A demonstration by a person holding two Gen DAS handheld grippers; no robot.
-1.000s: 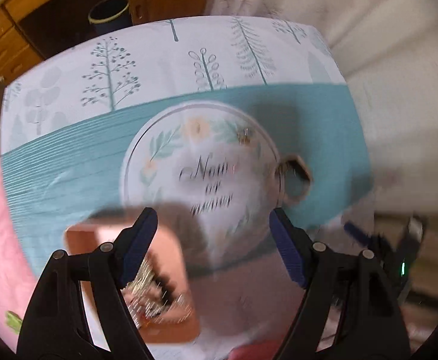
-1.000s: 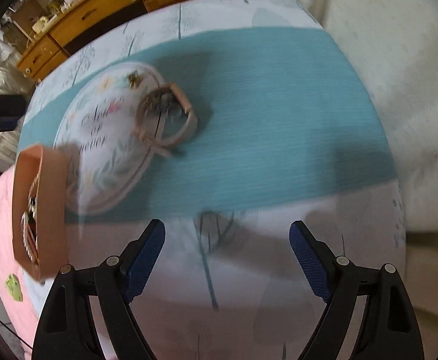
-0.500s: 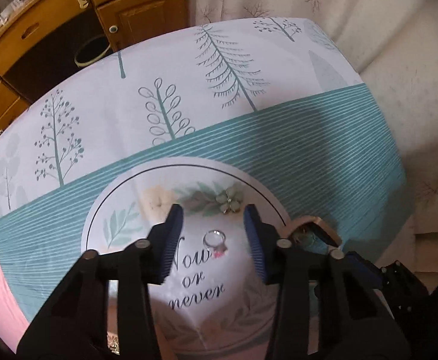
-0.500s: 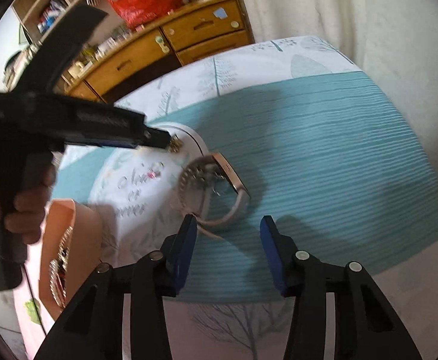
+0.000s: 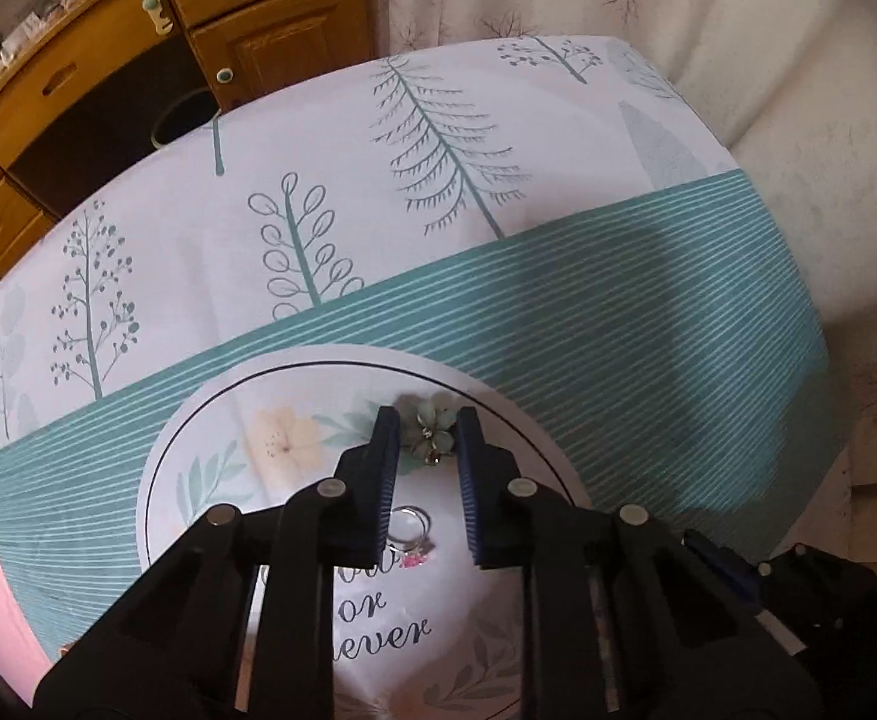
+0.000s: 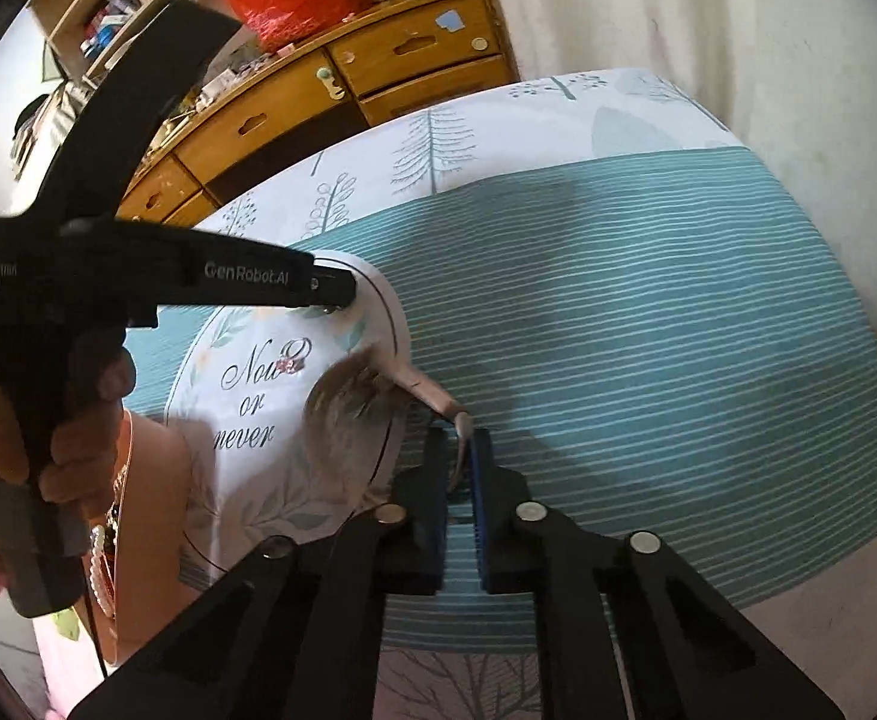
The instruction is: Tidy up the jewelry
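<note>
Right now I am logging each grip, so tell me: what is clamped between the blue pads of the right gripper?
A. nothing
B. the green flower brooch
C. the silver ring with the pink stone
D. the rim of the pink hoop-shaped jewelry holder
D: the right gripper is shut on the pink hoop holder's rim; the silver pink-stone ring lies untouched on the round printed mat.

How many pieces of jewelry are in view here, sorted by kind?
Ring with pink stone: 1
Green flower piece: 1
Pink-strapped watch, blurred, clamped in the right gripper: 1
Pearl strand in the pink box: 1 clear, the rest of the box hidden
Total: 4 countable
</note>
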